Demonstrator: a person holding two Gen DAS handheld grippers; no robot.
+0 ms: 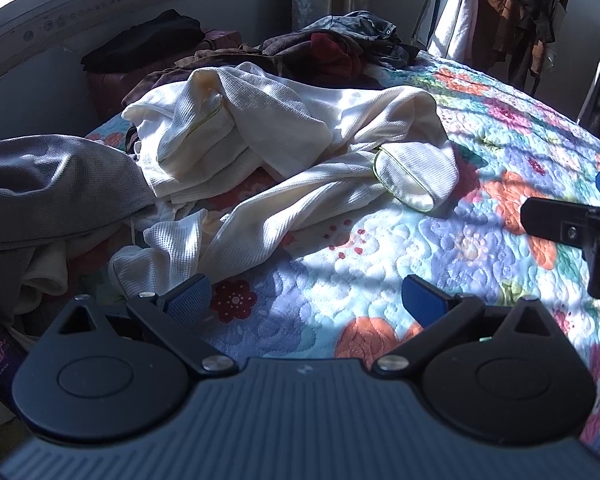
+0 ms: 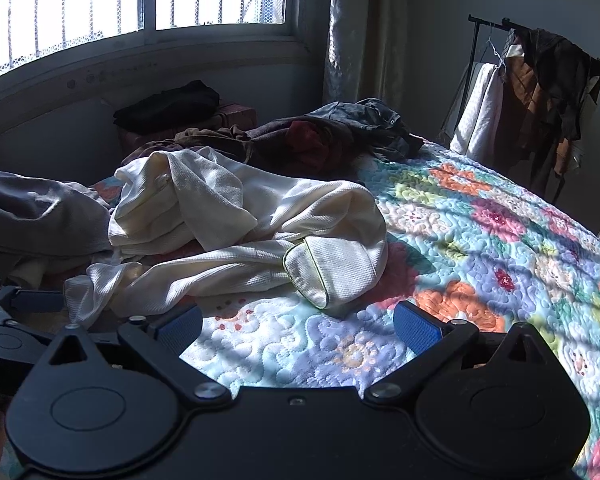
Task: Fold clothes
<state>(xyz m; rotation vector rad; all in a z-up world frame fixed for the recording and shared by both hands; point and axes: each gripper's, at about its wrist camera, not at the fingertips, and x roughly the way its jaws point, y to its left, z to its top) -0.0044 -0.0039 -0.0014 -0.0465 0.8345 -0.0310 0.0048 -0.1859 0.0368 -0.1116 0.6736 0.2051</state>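
Observation:
A crumpled cream waffle-knit garment (image 1: pixel 284 148) (image 2: pixel 236 236) with thin green piping lies on the flowered quilt (image 1: pixel 440 248) (image 2: pixel 480 248). One cuffed end (image 1: pixel 412 180) (image 2: pixel 320 276) points toward me. My left gripper (image 1: pixel 306 304) hovers open over the quilt, just short of the garment's near edge, nothing between its blue pads. My right gripper (image 2: pixel 298 328) is also open and empty, a little in front of the cuff. The right gripper's black body (image 1: pixel 580 232) shows at the right edge of the left wrist view.
A grey garment (image 1: pixel 52 192) (image 2: pixel 36 216) is heaped at the left. Dark clothes (image 1: pixel 332 52) (image 2: pixel 332 136) are piled at the far side of the bed. A rack of hanging clothes (image 2: pixel 540 112) stands at the right, a barred window (image 2: pixel 140 8) behind.

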